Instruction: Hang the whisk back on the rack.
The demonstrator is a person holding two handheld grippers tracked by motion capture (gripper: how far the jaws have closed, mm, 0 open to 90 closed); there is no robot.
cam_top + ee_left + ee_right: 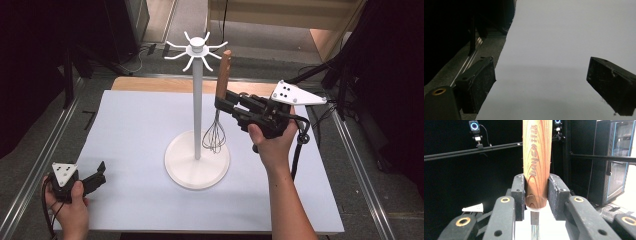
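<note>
My right gripper point(223, 100) is clamped on the wooden handle of the whisk point(218, 107), which hangs upright above the table, wire head down, just right of the white rack point(197, 100) and over its round base. In the right gripper view the pads point(518, 195) press both sides of the handle's lower end. The rack's hooked crown stands just left of the handle top. My left gripper point(100, 175) rests at the near left corner, jaws apart, nothing between them. The table point(135, 125) bears a pale, plain sheet, with a wooden strip along its far edge. Dark surroundings and metal rails flank both sides.
</note>
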